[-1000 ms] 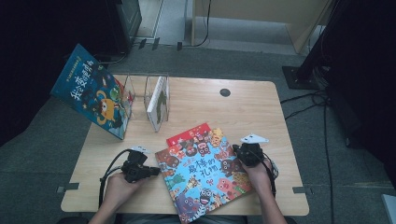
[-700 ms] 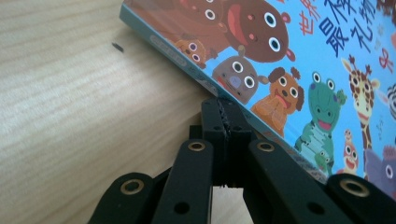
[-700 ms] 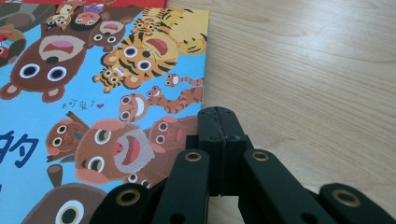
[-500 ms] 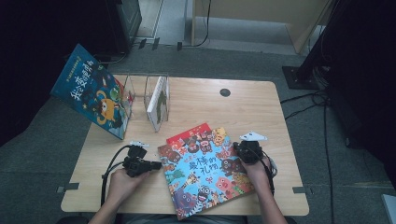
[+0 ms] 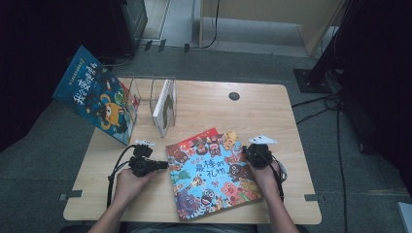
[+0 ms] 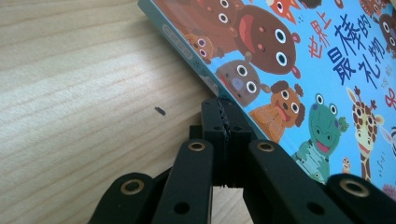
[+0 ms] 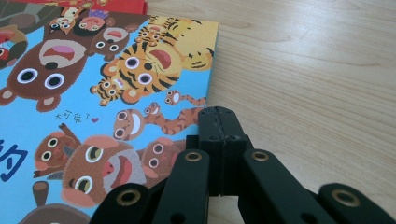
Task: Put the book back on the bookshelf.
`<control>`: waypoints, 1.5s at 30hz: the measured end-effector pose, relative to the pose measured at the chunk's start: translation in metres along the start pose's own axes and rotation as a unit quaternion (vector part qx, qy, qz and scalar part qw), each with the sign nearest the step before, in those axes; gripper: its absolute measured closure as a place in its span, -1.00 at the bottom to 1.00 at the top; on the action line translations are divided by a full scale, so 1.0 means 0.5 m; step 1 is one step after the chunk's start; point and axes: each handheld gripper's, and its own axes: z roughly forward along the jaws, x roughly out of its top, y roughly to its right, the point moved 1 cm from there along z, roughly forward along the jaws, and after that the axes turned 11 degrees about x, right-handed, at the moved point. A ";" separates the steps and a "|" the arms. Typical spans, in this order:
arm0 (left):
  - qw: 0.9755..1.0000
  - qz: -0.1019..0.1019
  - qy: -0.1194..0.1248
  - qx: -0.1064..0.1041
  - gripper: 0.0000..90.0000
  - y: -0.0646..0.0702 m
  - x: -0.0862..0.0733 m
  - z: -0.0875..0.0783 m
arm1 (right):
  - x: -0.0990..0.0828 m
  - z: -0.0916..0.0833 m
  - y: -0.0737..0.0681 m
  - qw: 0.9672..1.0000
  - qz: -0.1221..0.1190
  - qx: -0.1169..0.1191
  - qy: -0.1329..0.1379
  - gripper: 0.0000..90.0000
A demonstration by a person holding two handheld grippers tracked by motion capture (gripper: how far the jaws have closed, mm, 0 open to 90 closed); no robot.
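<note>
Plainly, line by line:
Left gripper (image 5: 163,165): jaws pressed together with nothing between them; the tips meet the left edge of the blue picture book (image 5: 211,174). In the left gripper view the closed tips (image 6: 224,116) sit right at that edge, and whether they touch it or slide under it is hard to tell.
Right gripper (image 5: 248,156): jaws likewise closed and empty, resting at the book's right edge; the tips (image 7: 219,122) overlap the cover's margin.
Blue picture book: lies flat and slightly tilted on the wooden table (image 5: 262,111), near its front edge, between the two grippers.
Red book (image 5: 199,137): mostly covered by the blue one, just a corner peeks out.
Clear book stand (image 5: 145,97): holds one thin book (image 5: 165,107) upright.
Leaning book (image 5: 94,99): propped at the table's left edge, its lower corner hidden.
</note>
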 end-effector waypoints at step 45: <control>1.000 0.021 0.013 -0.015 1.00 0.018 -0.059 -0.042 | 0.028 0.019 -0.026 0.998 -0.037 0.039 0.025 1.00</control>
